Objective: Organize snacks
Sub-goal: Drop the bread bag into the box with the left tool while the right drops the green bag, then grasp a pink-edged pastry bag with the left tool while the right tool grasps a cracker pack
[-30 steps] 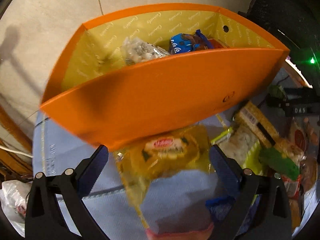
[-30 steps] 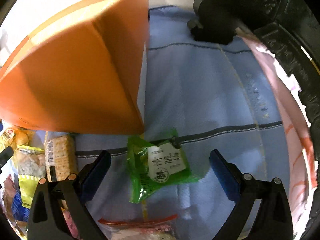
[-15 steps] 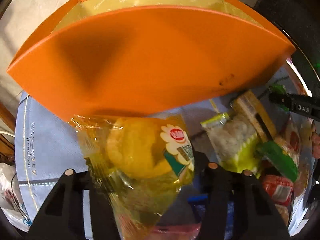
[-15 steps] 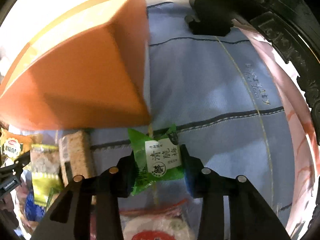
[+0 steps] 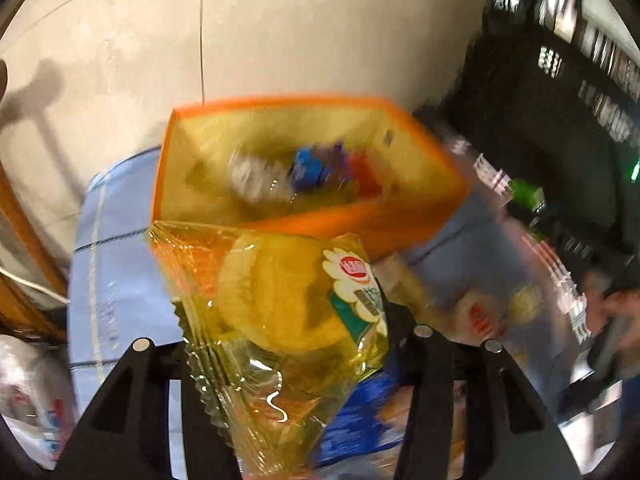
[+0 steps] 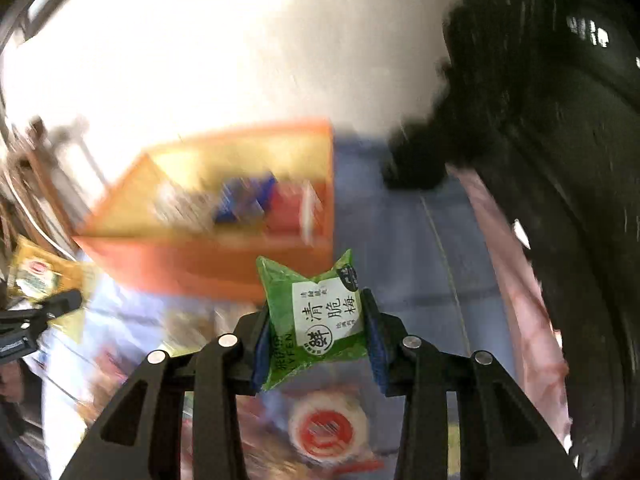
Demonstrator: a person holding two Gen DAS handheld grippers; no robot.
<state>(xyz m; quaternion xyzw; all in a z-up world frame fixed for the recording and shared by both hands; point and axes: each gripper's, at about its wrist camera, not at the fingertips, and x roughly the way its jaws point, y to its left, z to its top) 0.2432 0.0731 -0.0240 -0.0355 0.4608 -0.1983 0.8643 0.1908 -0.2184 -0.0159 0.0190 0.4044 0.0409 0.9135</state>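
- While both views are smeared by motion blur, the left gripper (image 5: 286, 344) is clamped on a clear yellow snack packet (image 5: 280, 312) holding a round yellow cake, with a red and white logo at its right edge.
- That packet hangs clear of the blue tablecloth (image 5: 108, 280), and its top edge overlaps the near wall of the orange box (image 5: 360, 224) in the left wrist view.
- The orange box stands open at the top, with a yellow lining; blurred blue, red and silvery wrappers (image 5: 304, 168) lie inside it.
- The right gripper (image 6: 316, 332) is closed on a small green packet (image 6: 316, 320) with a white label printed in Chinese characters; its blue pads (image 6: 374, 344) press the packet's two sides.
- The green packet is lifted off the cloth, in front of the box's near right corner as the right wrist view shows it.
- Below the right gripper, a loose packet with a red and white round mark (image 6: 328, 428) lies on the cloth among other blurred snacks.
- At the far left of the right wrist view, the left gripper's black tip and its yellow packet show.
- A pale wall (image 5: 280, 32) rises behind the box, and dark carved furniture (image 5: 560, 120) stands to the right.
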